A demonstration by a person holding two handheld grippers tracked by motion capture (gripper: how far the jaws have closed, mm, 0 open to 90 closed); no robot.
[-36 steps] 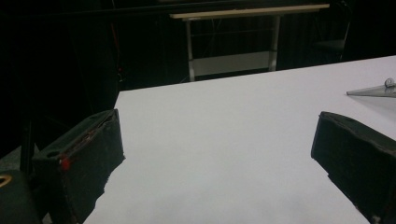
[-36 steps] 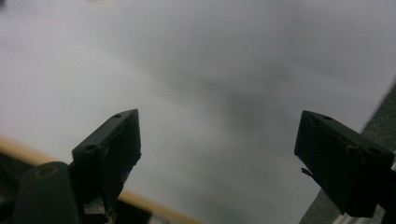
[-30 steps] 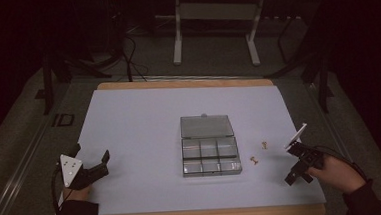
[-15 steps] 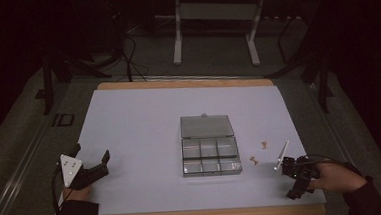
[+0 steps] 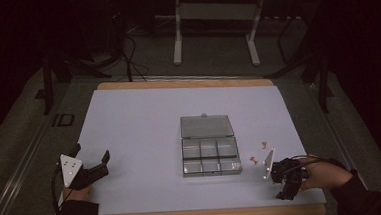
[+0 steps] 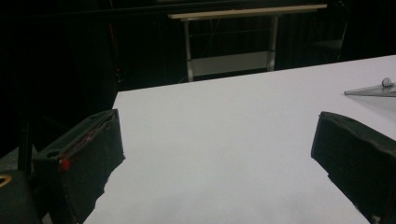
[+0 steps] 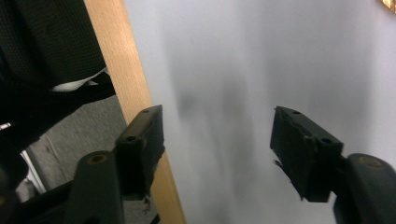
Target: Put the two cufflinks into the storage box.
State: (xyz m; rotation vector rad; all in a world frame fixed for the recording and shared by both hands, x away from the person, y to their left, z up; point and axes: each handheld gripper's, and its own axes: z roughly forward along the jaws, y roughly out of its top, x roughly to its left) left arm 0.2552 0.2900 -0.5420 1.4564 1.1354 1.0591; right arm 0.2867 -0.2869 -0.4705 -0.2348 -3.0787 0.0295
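The right gripper (image 5: 281, 181), jaws half-open, closing and empty, should settle squarely over one small copper-coloured metal clip (image 5: 254, 159) before pinching. The left gripper (image 5: 90, 162) rests wide open, holding nothing.

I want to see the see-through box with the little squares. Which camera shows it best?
The high view: the whole clear box shows, lid open, six compartments. The left gripper view catches just the lid's edge at far right.
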